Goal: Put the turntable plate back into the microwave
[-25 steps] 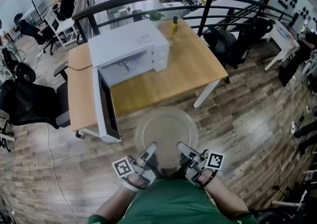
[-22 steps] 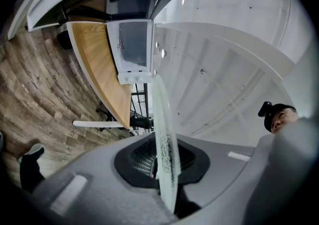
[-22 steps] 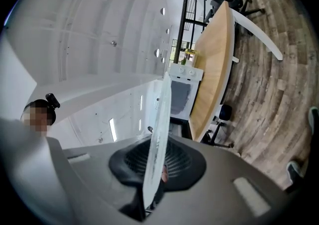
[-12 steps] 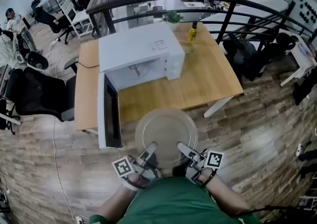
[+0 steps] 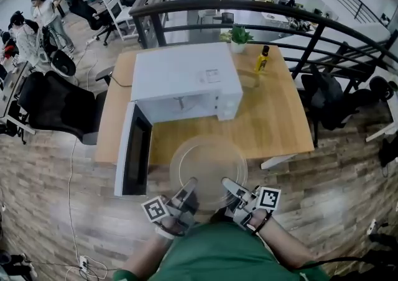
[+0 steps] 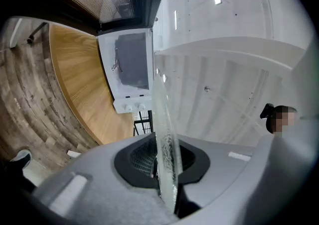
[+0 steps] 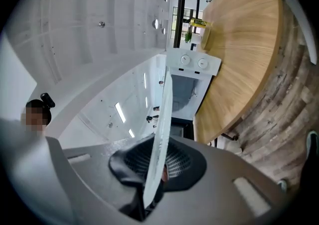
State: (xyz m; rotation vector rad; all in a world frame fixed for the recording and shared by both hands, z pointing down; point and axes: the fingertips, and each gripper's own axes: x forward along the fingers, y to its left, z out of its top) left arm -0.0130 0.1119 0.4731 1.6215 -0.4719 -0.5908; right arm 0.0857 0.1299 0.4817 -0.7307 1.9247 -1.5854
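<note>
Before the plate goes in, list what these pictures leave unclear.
- Microwave inside: head view, mostly hidden under its own roof.
- Plate near rim: head view, covered by left tongs and right tongs.
- Bottle label: head view, too small.
- Dials setting: right gripper view, too small.

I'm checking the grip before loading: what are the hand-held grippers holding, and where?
Both hold the glass turntable plate by its near rim: left hand-held gripper on the rim's left, right hand-held gripper on its right.
</note>
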